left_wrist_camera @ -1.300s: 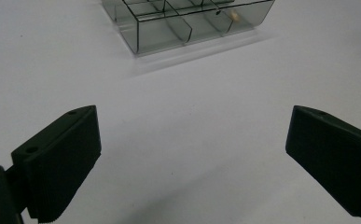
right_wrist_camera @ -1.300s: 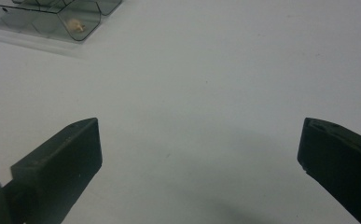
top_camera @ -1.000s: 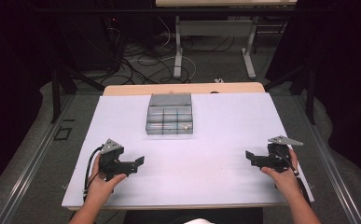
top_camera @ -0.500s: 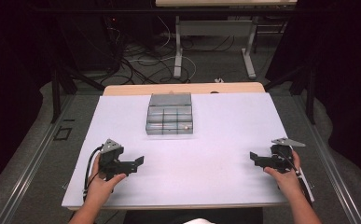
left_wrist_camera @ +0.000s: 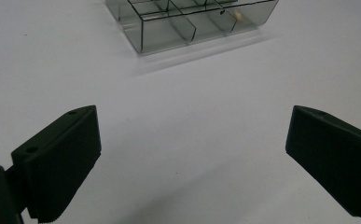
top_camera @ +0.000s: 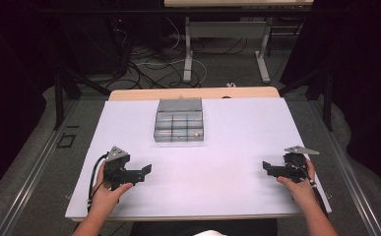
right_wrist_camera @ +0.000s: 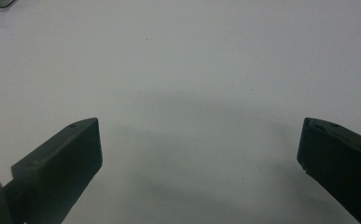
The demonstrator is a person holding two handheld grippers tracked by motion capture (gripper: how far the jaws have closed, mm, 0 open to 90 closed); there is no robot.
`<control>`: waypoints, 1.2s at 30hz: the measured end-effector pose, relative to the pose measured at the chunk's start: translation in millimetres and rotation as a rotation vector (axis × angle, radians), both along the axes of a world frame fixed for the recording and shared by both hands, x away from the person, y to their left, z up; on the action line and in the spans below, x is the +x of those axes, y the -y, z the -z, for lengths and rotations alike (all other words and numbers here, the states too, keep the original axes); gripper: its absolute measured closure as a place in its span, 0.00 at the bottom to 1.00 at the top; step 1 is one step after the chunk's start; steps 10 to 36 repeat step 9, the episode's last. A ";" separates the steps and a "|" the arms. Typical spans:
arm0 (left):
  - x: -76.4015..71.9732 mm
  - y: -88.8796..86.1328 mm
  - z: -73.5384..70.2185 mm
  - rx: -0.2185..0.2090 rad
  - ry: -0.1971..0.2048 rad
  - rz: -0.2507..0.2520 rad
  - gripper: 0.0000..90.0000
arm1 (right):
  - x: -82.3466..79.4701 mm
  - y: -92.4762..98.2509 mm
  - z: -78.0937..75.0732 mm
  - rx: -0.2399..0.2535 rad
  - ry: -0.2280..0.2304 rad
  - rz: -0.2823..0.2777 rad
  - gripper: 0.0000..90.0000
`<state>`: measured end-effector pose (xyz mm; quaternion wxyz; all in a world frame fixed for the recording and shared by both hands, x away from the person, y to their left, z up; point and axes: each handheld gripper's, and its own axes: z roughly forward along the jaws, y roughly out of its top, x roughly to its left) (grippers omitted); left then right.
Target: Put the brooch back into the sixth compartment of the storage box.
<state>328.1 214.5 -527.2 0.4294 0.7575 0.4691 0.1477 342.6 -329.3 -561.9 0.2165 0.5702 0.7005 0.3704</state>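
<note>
The left gripper [top_camera: 146, 169] sits near the table's [top_camera: 227, 147] front-left corner, the right gripper [top_camera: 267, 167] near its front-right edge — both with jaws wide apart, nothing between them. The clear box [top_camera: 179, 122] rests at the middle of the far edge — well apart from both, lid open.

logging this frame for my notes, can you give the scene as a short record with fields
surface: white table top
main thing: clear compartment box, far centre of the table, lid off or open, cannot tell which
contents: one small pale item in a compartment; other compartments look empty
left tool: open, holds nothing, near left of the table
right tool: open, holds nothing, near right edge
contact: neither tool touches the box
</note>
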 end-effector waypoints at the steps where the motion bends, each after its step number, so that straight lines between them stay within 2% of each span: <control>1: 0.1 -0.1 0.0 0.002 0.001 0.001 0.04 | 0.3 0.1 0.3 -0.003 0.004 -0.005 0.00; 4: 0.1 -0.3 0.0 0.000 0.001 0.000 0.04 | 0.7 0.4 0.7 -0.010 0.004 -0.009 0.00; 9: 1.4 -1.0 0.5 -0.007 -0.004 -0.007 0.04 | 1.0 -1.9 1.5 0.006 -0.015 -0.004 0.00; 36: 1.4 -1.0 0.5 -0.007 -0.004 -0.007 0.04 | 1.0 -1.9 1.5 0.006 -0.015 -0.004 0.00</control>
